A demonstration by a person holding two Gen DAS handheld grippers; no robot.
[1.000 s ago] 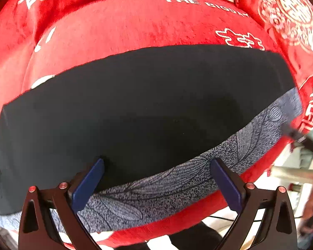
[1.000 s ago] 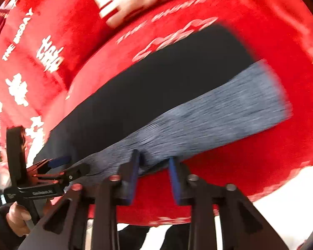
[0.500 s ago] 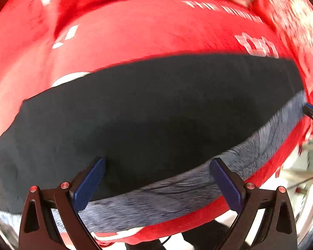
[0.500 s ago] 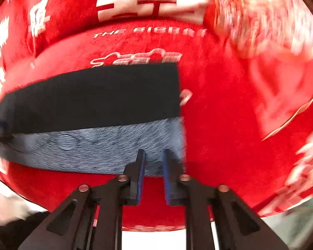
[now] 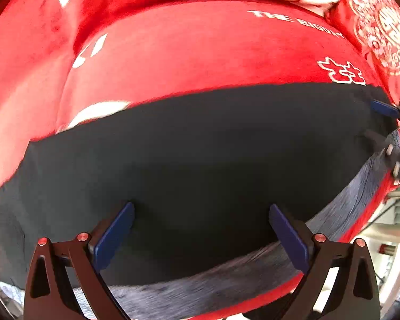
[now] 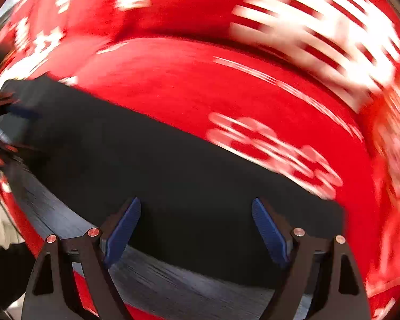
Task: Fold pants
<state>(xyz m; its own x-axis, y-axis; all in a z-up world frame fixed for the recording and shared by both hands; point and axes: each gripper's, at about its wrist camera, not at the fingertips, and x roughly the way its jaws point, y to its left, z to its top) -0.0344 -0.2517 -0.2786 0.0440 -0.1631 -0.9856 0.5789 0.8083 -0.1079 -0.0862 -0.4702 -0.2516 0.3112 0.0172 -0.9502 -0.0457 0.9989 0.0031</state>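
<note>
Black pants [image 5: 200,146] lie flat in a long band across a red blanket [image 5: 200,53]. A grey patterned layer [image 5: 226,280] shows along their near edge. My left gripper [image 5: 201,208] hovers open over the black cloth with nothing between its pads. The right gripper [image 5: 381,122] appears at the pants' far right end. In the right wrist view, which is blurred, my right gripper [image 6: 196,202] is over the pants [image 6: 146,160] near their right end. Its jaws are opening wide and its pads press on nothing. The grey layer [image 6: 173,282] runs below it.
The red blanket [image 6: 200,80] with white lettering covers the whole bed surface, rising to cushions at the back. The bed's near edge drops to a pale floor [image 5: 386,240] at the lower right. A dark sleeve [image 6: 2,266] shows at the lower left.
The right gripper, nearly shut at the grey edge before, has opened wide, rolled, and shifted over the black cloth. The left gripper stayed open and drifted slightly along the pants.
</note>
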